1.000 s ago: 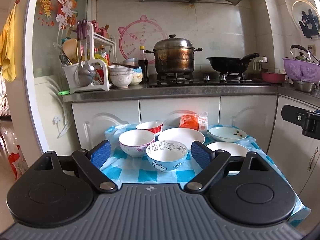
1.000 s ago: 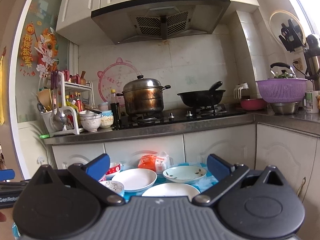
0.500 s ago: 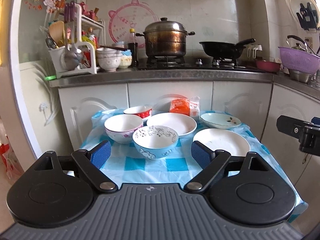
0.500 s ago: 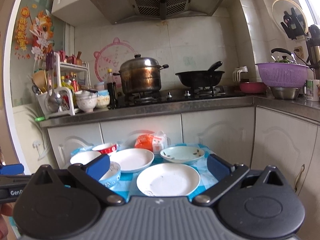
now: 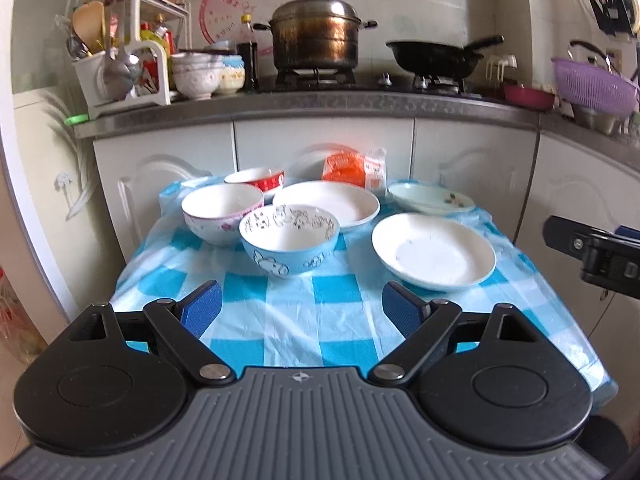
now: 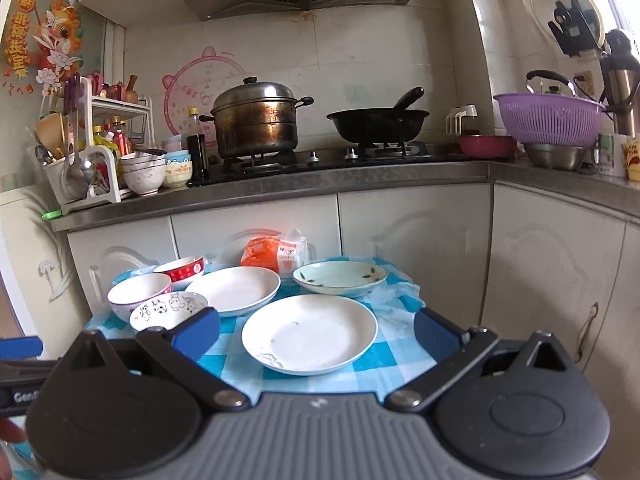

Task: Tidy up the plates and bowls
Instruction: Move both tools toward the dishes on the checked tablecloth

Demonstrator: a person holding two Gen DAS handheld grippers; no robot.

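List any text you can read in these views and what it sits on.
"Gen", cut off at the frame edge: left tongs body.
Yellow Chinese characters, too distorted to read: wall decoration.
Small characters, too blurred: pink round wall sticker.
Red print, too small: white packet beside the orange bag.

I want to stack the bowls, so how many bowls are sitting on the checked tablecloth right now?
3. The blue cartoon-print bowl is nearest, the white bowl with pink flowers is to its left, and the red-and-white bowl is behind them. None seems hidden; the bowls on the counter are not counted.
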